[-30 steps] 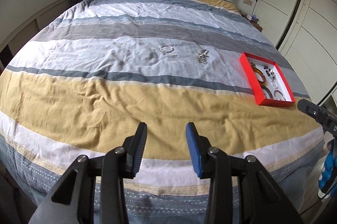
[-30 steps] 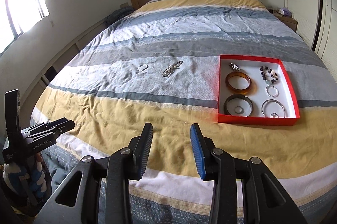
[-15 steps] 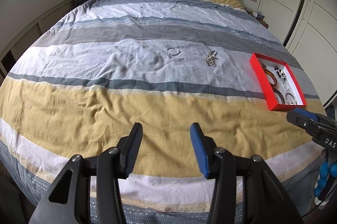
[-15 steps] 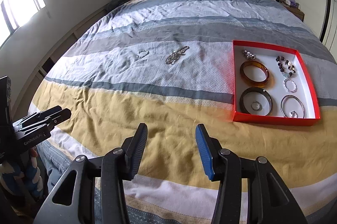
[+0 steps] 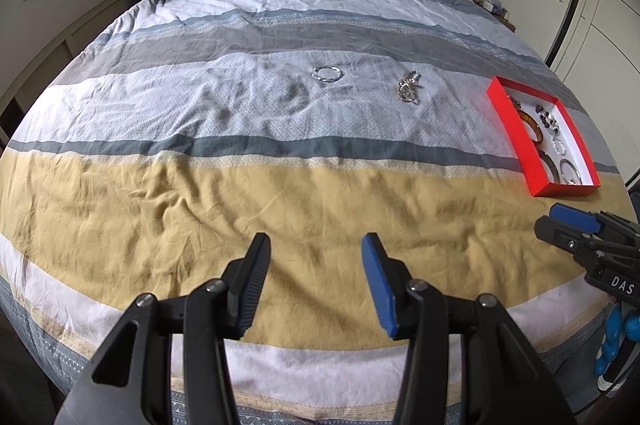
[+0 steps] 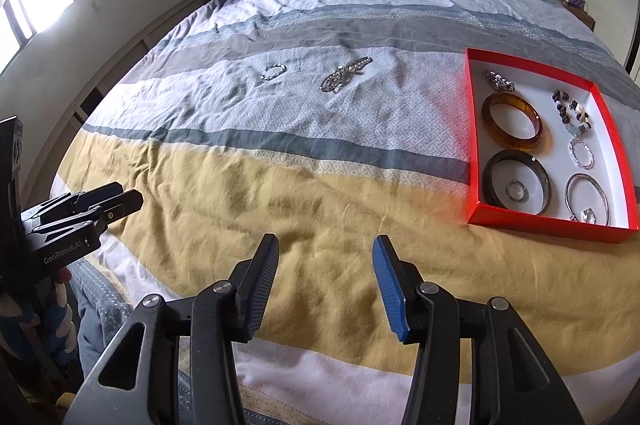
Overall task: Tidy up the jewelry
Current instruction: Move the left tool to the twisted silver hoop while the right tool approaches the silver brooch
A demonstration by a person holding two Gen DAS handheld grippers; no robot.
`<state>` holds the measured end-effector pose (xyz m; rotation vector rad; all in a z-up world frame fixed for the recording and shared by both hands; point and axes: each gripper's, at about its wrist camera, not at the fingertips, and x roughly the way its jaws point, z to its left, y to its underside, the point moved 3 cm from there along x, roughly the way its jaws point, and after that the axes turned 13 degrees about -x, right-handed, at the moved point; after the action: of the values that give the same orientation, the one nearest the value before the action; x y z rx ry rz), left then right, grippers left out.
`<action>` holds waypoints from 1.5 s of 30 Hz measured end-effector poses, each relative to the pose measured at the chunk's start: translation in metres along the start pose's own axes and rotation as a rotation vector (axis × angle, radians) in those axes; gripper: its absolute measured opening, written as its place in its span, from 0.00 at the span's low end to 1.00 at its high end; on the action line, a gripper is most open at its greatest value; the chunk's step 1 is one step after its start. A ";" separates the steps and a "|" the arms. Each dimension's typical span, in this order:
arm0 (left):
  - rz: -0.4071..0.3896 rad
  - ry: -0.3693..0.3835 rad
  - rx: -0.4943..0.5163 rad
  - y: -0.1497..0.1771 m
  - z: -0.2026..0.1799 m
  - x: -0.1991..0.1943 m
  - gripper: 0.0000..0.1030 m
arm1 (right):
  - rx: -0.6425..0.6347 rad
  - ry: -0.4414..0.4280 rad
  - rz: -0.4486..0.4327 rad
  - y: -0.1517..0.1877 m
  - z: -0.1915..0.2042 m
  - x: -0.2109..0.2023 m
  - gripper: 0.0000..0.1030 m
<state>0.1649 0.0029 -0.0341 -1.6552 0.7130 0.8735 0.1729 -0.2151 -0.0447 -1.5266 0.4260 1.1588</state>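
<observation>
Red jewelry box on a striped bed, two pieces loose outside it.

The red box (image 6: 536,225) holds an amber bangle (image 6: 512,123), a dark bangle (image 6: 516,181) ringing a small ring (image 6: 515,190), a silver bangle (image 6: 587,199), a beaded bracelet (image 6: 572,111), a thin chain bracelet (image 6: 582,153) and a brooch (image 6: 498,81). On the bedspread (image 6: 280,185) lie a silver bracelet (image 6: 274,71) and a rhinestone piece (image 6: 344,75), apart. Left hand-held gripper (image 5: 314,283) and right hand-held gripper (image 6: 325,283) both hover released, empty.

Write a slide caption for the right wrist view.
Open right gripper over striped bedspread; red jewelry box holds bangles, two pieces outside.
</observation>
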 end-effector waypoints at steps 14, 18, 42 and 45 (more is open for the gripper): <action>0.039 -0.024 0.002 -0.013 0.001 0.039 0.44 | -0.026 -0.029 0.032 -0.016 -0.006 0.039 0.47; 0.038 -0.029 0.002 -0.023 0.000 0.051 0.44 | -0.040 -0.038 0.016 -0.032 -0.010 0.047 0.47; -0.048 -0.055 0.064 -0.118 -0.022 0.123 0.44 | -0.038 -0.065 -0.068 -0.112 -0.045 0.105 0.47; -0.052 -0.041 0.051 -0.127 -0.023 0.133 0.44 | -0.019 -0.080 -0.082 -0.122 -0.049 0.113 0.47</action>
<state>0.3452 0.0082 -0.0743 -1.5993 0.6566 0.8431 0.3398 -0.1847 -0.0778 -1.4948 0.2975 1.1582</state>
